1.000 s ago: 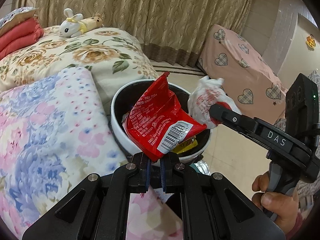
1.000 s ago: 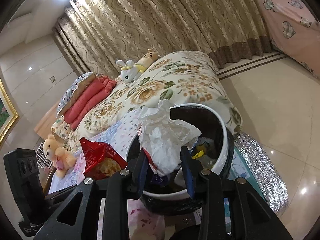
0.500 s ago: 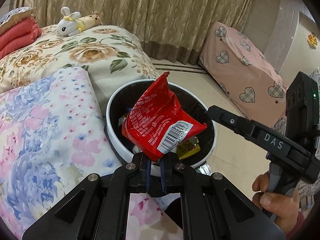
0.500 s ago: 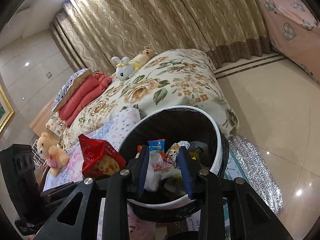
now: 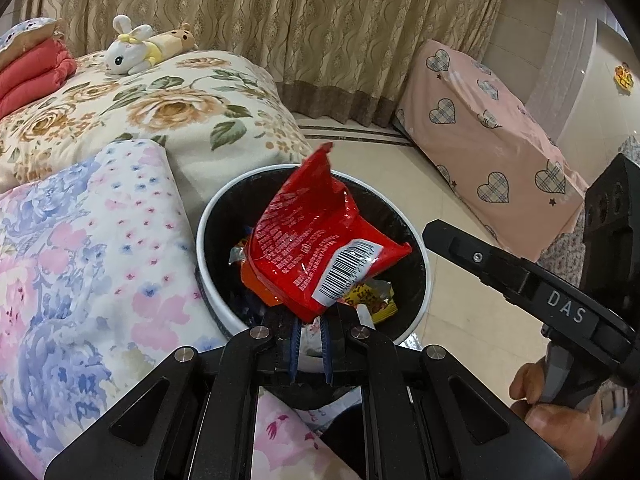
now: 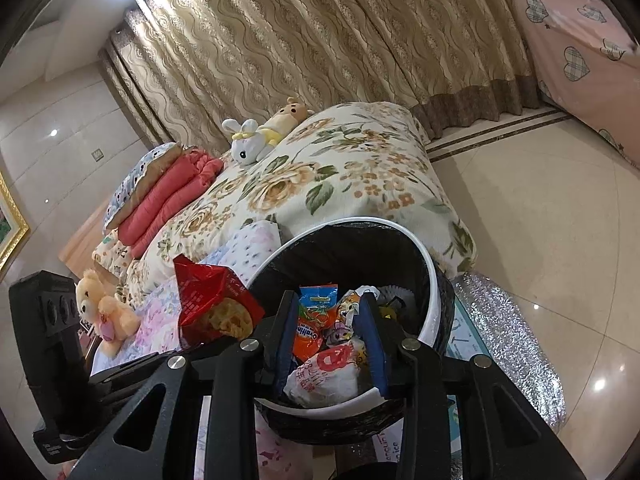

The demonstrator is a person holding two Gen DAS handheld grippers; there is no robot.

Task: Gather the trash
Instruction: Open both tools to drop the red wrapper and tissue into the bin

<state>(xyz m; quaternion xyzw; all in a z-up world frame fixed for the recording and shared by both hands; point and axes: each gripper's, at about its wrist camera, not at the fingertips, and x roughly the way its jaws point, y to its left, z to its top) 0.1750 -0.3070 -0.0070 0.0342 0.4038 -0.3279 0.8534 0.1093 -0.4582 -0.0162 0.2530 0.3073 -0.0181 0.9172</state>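
My left gripper (image 5: pixel 311 326) is shut on the bottom corner of a red snack bag (image 5: pixel 312 248), which hangs over the mouth of the black-lined, white-rimmed bin (image 5: pixel 205 240). The same red snack bag (image 6: pixel 208 300) shows at the left of the right wrist view. My right gripper (image 6: pixel 329 304) hovers over the bin (image 6: pixel 434 280); its jaws are opening and nothing is pressed between them. A crumpled white wrapper (image 6: pixel 324 376) lies below them in the bin among several coloured packets. One right gripper finger (image 5: pixel 480 256) reaches in from the right, held by a hand (image 5: pixel 552 412).
A bed with a floral quilt (image 5: pixel 160 112) and a pastel blanket (image 5: pixel 80 260) presses against the bin's left side. Plush toys (image 5: pixel 136 50) lie on it. Pink heart-print furniture (image 5: pixel 492 128) stands right, and a silver mat (image 6: pixel 500 328) covers tiled floor (image 6: pixel 540 200).
The white wrapper left my right gripper and fell into the bin. My left gripper carried the red bag further over the bin's mouth.
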